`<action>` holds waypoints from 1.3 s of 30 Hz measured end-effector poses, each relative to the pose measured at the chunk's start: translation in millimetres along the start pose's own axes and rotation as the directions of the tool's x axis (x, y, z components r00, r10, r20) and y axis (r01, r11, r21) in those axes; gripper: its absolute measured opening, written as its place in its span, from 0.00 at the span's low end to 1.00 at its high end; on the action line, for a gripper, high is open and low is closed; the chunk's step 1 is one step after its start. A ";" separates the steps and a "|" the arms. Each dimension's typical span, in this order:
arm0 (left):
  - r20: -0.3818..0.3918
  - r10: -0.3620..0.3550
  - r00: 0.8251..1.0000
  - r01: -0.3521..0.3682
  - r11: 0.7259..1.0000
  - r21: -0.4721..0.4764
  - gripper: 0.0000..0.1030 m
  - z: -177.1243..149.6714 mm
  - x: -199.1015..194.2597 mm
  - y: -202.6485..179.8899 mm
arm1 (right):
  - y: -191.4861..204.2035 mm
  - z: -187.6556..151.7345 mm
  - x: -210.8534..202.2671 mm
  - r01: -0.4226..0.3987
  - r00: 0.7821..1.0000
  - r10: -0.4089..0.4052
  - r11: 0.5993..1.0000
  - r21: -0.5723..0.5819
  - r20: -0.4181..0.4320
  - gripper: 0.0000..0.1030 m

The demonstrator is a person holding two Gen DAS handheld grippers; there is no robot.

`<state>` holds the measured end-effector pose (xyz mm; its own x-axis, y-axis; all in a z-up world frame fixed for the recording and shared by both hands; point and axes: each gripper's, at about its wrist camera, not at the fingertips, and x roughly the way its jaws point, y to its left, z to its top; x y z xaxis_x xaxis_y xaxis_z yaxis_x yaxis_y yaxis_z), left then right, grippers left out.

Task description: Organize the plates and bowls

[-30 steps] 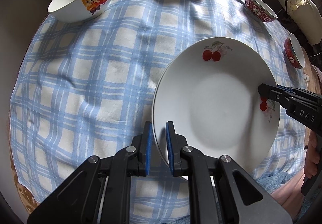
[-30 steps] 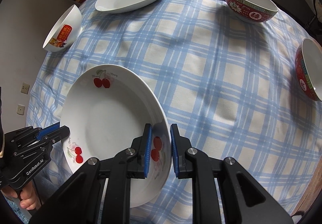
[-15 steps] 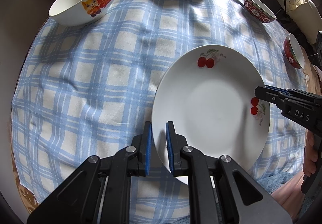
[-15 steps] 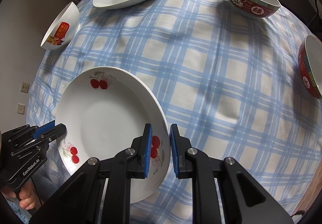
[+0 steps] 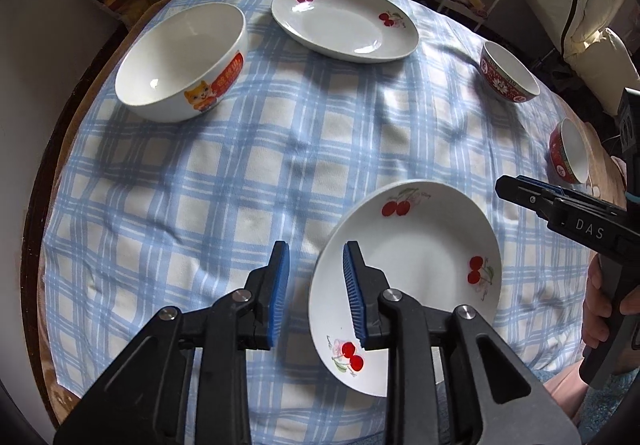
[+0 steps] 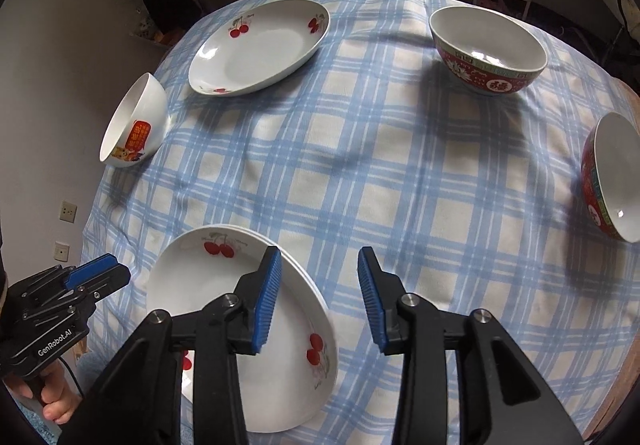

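A white cherry-print plate [image 5: 412, 269] lies at the near edge of the checked tablecloth [image 5: 280, 149]. In the right wrist view this plate [image 6: 208, 297] shows a second rim just under it, like a stack of two. My left gripper [image 5: 317, 293] hovers above its left rim, jaws opening, and the blue pads [image 5: 280, 285] are off the rim. My right gripper [image 6: 319, 297] hangs over the opposite rim, jaws also opening and pressing on nothing. Each gripper shows in the other's view: the right gripper [image 5: 506, 187] and the left gripper [image 6: 114, 271].
An oval cherry plate [image 5: 344, 23] sits at the far side, with a white bowl with a cat print [image 5: 184, 61] to its left. Two red patterned bowls [image 6: 488, 49] [image 6: 612, 177] stand on the right. Shelves and clutter lie beyond the table. A hand [image 5: 600, 297] holds the right gripper.
Both grippers were shut on opposite rims of the near plate. Both have let go, opened and lifted away. The plate stays down at the table's near edge.
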<state>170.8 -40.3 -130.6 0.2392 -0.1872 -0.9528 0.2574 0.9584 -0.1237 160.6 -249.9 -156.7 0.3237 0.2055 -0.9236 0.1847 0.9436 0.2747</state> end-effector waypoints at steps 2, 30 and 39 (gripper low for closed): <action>0.003 -0.005 1.000 0.005 1.000 -0.009 0.40 12.9 -2.0 0.9 | 2.4 12.0 0.0 0.008 1.000 -0.008 1.000 0.000 0.019 0.48; 0.086 0.124 0.989 -0.128 0.991 0.046 0.83 218.5 59.2 25.3 | -8.4 198.7 67.5 0.026 0.998 -0.029 0.999 0.046 0.063 0.95; 0.017 0.104 0.994 -0.105 0.993 0.057 0.83 253.8 86.2 29.3 | -9.1 209.9 91.2 0.019 0.999 -0.022 0.997 0.070 0.041 0.91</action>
<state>436.5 -83.1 -145.9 0.2806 -0.0904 -0.9556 0.2840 0.9588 -0.0073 383.3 -294.2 -187.3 0.3571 0.1742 -0.9177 0.2553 0.9268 0.2753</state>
